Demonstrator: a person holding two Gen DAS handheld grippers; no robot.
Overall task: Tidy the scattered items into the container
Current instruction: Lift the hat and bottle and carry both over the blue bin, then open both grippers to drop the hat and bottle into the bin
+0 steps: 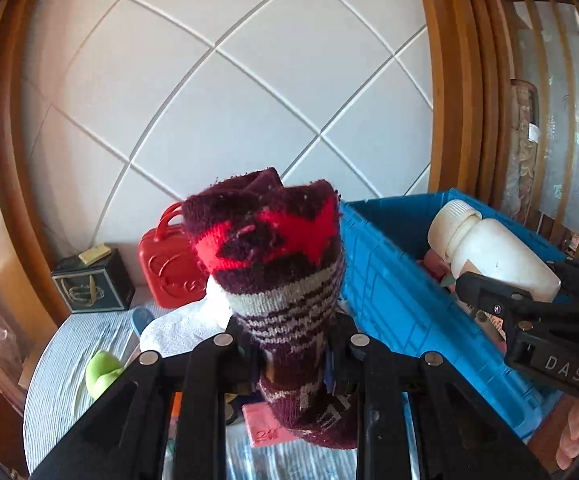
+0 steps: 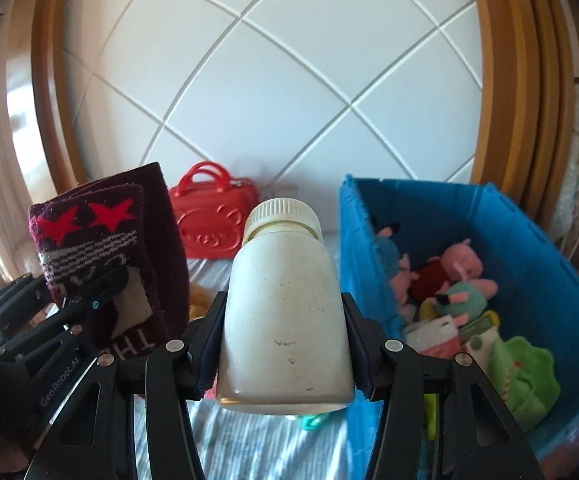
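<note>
Clamping the sock (image 1: pixel 277 264), the left gripper (image 1: pixel 289 344) was shut tight. The right gripper (image 2: pixel 285 340) pinched the white bottle (image 2: pixel 285 312). Both needed carrying clear over the blue crate (image 2: pixel 549 264) wall before letting go.

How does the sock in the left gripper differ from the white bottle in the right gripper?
The sock is soft, folded knit, dark maroon with red stars and grey stripes; the bottle is rigid, smooth and plain off-white with a ribbed cap. The sock is pinched thin between the jaws; the bottle keeps its jaws apart. Both are held up, beside the blue bin.

the right gripper (image 1: pixel 545 312) reads "das", the left gripper (image 2: pixel 101 300) "cenrobotai", perhaps, and the sock (image 2: pixel 129 240) "th".
</note>
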